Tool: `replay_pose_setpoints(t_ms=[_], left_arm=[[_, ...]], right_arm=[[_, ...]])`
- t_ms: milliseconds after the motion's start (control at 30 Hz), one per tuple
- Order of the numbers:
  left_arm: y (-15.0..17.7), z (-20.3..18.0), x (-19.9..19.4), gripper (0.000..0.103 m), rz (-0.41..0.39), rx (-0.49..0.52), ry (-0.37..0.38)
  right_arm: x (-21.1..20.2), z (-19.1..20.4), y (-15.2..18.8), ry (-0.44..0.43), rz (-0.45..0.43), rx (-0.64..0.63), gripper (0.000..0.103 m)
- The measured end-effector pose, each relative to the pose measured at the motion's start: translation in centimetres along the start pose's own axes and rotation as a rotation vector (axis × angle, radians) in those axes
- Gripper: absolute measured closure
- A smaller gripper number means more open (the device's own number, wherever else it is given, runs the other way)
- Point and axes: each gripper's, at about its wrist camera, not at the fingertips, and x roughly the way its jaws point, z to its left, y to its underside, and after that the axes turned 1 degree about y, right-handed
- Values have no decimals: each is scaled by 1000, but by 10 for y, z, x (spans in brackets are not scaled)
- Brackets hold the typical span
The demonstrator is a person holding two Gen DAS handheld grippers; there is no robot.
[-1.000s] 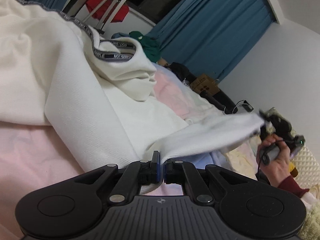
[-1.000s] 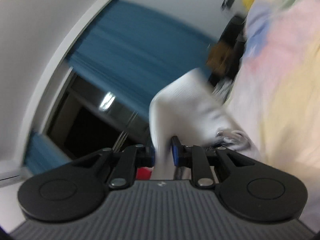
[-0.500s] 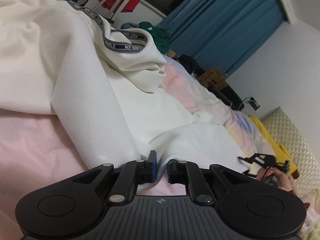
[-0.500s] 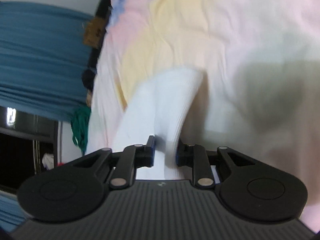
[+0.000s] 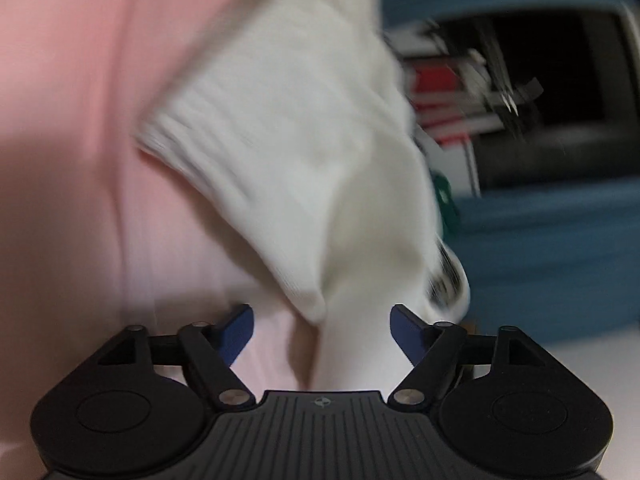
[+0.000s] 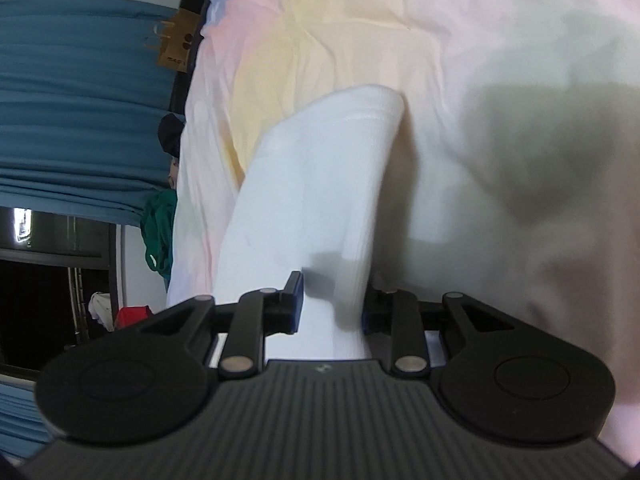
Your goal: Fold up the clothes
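A white ribbed garment (image 5: 288,128) lies bunched on the pink sheet (image 5: 60,160), blurred by motion in the left wrist view. My left gripper (image 5: 322,324) has its jaws wide apart and still opening. A fold of the garment runs between them, and the blue pads (image 5: 240,328) stand clear of it. In the right wrist view the garment's white sleeve (image 6: 320,184) rests on the pastel bedspread (image 6: 480,80), cuff pointing away. My right gripper (image 6: 332,304) straddles the sleeve, both pads still touching it as its jaws ease open.
Blue curtains (image 6: 80,80) hang beyond the bed's far edge, with a brown paper bag (image 6: 176,44) and a green garment (image 6: 160,232) beside it. A rack holding something red (image 5: 432,80) stands in front of a dark window in the left wrist view.
My left gripper let go of the white fabric, its jaws spreading wide, and it rolled and swung across the bed. My right gripper brought the sleeve down onto the bedspread and widened a little.
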Motion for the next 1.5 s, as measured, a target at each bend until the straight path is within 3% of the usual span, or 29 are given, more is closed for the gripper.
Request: replay_pose_setpoints(t_ms=[67,133,200,267,300,367,467,700,867,967,1133,1200,1300,1400,1500], left_arm=[[-6,3,-1,43,-62,-26,26],[-10,-1,-4,49,-140,20,19],[-16,-2,-5,63,-191,42,-5],[-22,2,-3,94,-188,3,-22],[-25,4,-3,95,-190,-7,-27],[-30,2,-7,97,-202,28,-48],[-40,-15,-28,99,-230,136,-102],[-75,-42,-129,101,-276,131,-80],[-91,-38,-171,101,-193,154,-155],[-93,-39,-174,101,-156,177,-187],[-92,-30,-179,101,-113,187,-244],[-90,-20,-180,101,-95,181,-272],[-94,-6,-174,100,-63,168,-318],[-97,1,-169,97,-39,164,-331],[-95,-4,-175,84,-52,200,-344]], right_arm=[[4,0,-2,-12,-30,-33,73],[10,0,-6,-32,-55,-71,73],[16,0,-10,-51,-75,-101,74],[21,-1,-16,-69,-86,-117,76],[22,-2,-18,-79,-94,-125,81],[24,-3,-20,-84,-110,-143,90],[24,-5,-23,-71,-138,-149,95],[18,-6,-30,-61,-199,-158,98],[-6,-1,-35,-41,-323,-201,98],[-34,4,-32,24,-466,-263,98],[-66,6,-22,244,-637,-310,98],[-66,3,-22,329,-630,-318,98],[-47,-7,-31,453,-521,-355,97],[-42,-24,-37,459,-464,-325,94],[-46,-20,-39,450,-470,-328,91]])
